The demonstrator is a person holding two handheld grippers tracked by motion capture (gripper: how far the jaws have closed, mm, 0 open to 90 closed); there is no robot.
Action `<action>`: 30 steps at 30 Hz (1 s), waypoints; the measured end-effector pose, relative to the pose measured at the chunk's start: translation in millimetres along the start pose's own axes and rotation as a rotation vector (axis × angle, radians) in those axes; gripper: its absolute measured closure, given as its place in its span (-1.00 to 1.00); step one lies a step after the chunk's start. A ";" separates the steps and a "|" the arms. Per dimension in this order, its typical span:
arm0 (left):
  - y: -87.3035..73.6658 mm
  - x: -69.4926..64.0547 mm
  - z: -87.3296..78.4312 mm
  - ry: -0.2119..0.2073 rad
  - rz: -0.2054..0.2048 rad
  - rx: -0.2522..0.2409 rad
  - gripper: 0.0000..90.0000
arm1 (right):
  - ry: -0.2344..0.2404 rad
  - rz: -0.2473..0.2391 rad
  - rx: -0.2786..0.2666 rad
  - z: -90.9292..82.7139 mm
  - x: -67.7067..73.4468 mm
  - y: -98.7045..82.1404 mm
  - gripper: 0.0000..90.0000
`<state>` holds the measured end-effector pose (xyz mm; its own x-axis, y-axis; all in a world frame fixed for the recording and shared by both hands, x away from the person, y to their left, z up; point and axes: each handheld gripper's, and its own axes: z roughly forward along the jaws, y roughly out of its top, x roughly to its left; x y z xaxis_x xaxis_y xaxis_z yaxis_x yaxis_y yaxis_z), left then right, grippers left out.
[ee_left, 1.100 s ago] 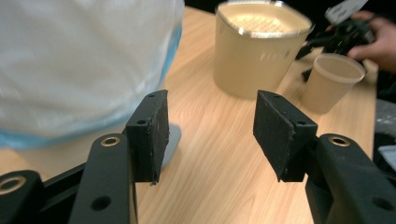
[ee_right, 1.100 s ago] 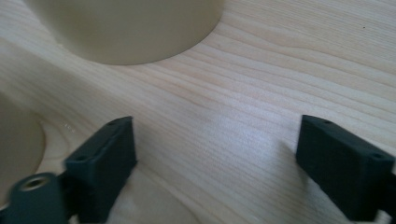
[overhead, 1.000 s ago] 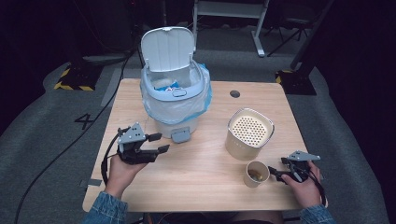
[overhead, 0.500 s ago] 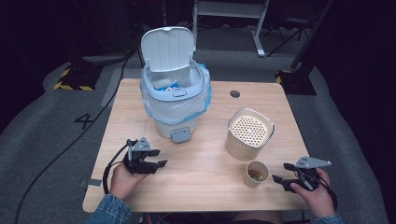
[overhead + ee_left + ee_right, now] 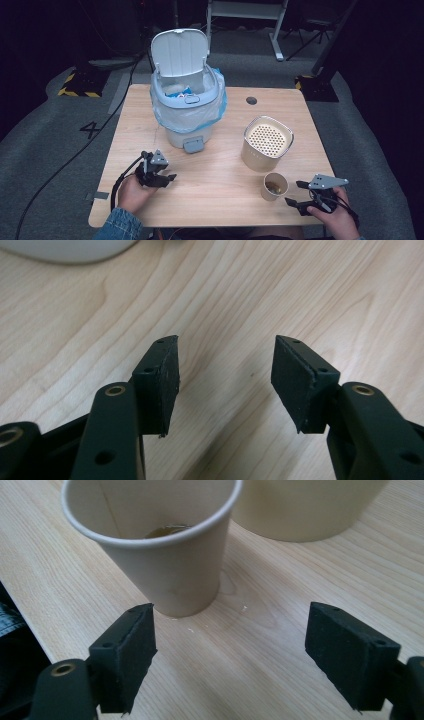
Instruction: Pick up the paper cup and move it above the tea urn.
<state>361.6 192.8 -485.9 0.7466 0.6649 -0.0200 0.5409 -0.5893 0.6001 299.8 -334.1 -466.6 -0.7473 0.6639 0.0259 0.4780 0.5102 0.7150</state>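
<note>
The right tongs (image 5: 295,194) have let go of the paper cup (image 5: 275,186) and backed off to its right, their jaws just opening wide. The cup stands at the near right of the surface (image 5: 220,165), beside a cream canister (image 5: 266,143). The left tongs (image 5: 167,172) have dropped low, open and empty.

Left tongs (image 5: 169,177) agape, right tongs (image 5: 294,193) just opening
</note>
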 end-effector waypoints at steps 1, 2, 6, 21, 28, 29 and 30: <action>0.0 0.0 0.0 0.000 0.000 0.000 0.00 | 0.006 -0.006 0.000 1.1 1.6 0.5 -0.54; -3.0 0.5 -0.4 0.012 0.002 -0.013 0.00 | 0.006 -0.006 0.000 1.1 1.6 0.5 -0.54; -11.6 5.1 -1.8 0.012 -0.044 -0.039 -0.01 | 0.025 -0.014 -0.016 6.5 6.8 2.4 -0.58; -28.3 8.7 0.6 0.034 -0.043 -0.157 -0.13 | 0.085 -0.022 -0.143 34.3 17.2 9.3 -0.56; -27.6 9.6 0.8 0.036 -0.041 -0.154 -0.13 | 0.100 -0.007 -0.235 43.1 18.6 5.9 -0.41; -27.5 9.6 0.9 0.036 -0.042 -0.155 -0.13 | 0.103 -0.002 -0.239 43.3 18.6 5.3 -0.40; -27.4 9.7 0.9 0.036 -0.042 -0.154 -0.13 | 0.106 0.000 -0.247 43.7 17.9 4.6 -0.39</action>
<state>354.4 215.0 -503.3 0.7088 0.7051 -0.0204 0.5032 -0.4851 0.7152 308.8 -296.0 -493.4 -0.7976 0.5965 0.0893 0.3604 0.3527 0.8635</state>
